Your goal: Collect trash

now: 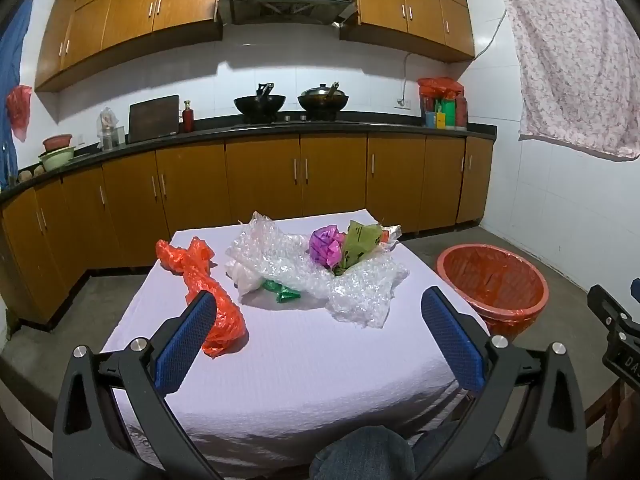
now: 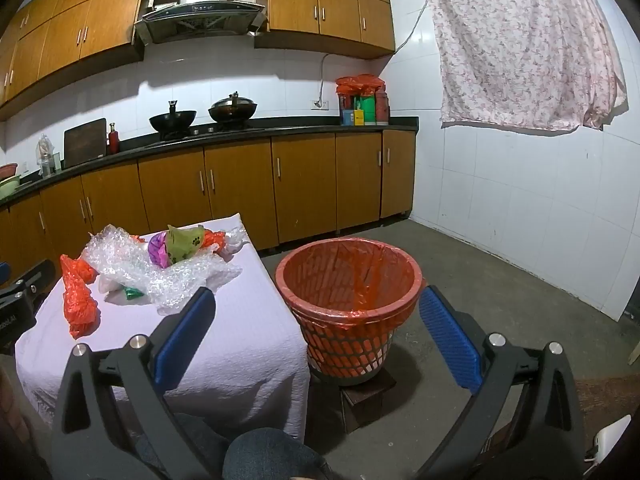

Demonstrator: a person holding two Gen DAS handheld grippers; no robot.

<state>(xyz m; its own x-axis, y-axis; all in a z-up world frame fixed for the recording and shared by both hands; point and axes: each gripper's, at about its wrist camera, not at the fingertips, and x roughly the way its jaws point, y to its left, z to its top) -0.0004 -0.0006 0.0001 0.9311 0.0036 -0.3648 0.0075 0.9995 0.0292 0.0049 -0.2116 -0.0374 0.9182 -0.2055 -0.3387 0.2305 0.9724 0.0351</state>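
Note:
Trash lies on a small table under a pale lilac cloth [image 1: 304, 360]: a twisted orange plastic bag [image 1: 208, 296] at the left, crumpled bubble wrap [image 1: 320, 276] in the middle, a purple wrapper [image 1: 326, 246] and an olive-green bag [image 1: 358, 242] on top, and a small green wrapper [image 1: 284, 292]. My left gripper [image 1: 318, 316] hovers open over the table's near half, nothing between its blue pads. My right gripper [image 2: 318, 312] is open too, held in front of the red mesh waste basket [image 2: 348, 300] with an orange liner, which stands right of the table [image 2: 240, 340].
The basket rests on a low dark wooden block [image 2: 368, 396] on the concrete floor. Wooden kitchen cabinets [image 1: 260, 176] and a dark countertop with two woks run along the back wall. A floral cloth [image 2: 520, 48] hangs on the right wall. A person's knee [image 1: 360, 456] shows at the bottom.

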